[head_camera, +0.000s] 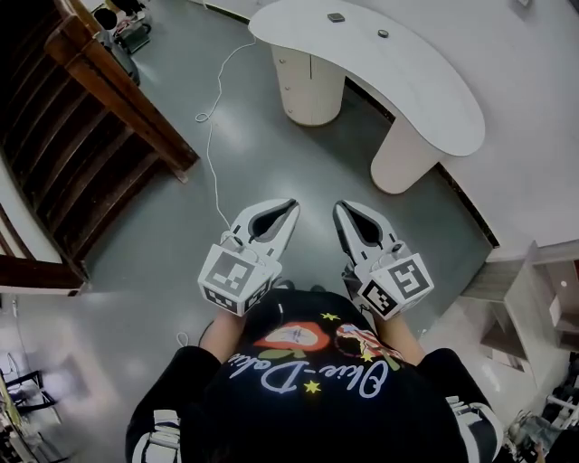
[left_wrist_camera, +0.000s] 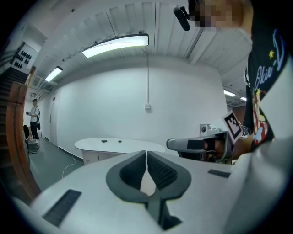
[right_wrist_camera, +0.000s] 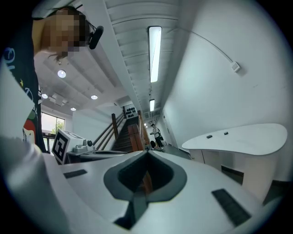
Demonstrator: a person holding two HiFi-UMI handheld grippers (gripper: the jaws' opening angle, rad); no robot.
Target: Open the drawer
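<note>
I hold both grippers close to my chest, side by side above the grey floor. My left gripper (head_camera: 291, 206) (left_wrist_camera: 146, 153) is shut, its dark pads meeting with nothing between them. My right gripper (head_camera: 342, 210) (right_wrist_camera: 146, 154) also looks shut and empty. Ahead stands a curved white desk (head_camera: 425, 86) (left_wrist_camera: 114, 145) (right_wrist_camera: 247, 139). A rounded cabinet (head_camera: 308, 86) with drawer fronts sits under its left end. Both grippers point toward the desk and are well short of it.
A wooden staircase (head_camera: 109, 118) rises at the left. A white cable (head_camera: 214, 136) trails across the floor toward the desk. Two small dark items (head_camera: 336, 17) lie on the desktop. A pale shelf unit (head_camera: 534, 298) stands at the right. A person (left_wrist_camera: 34, 114) stands far off by the stairs.
</note>
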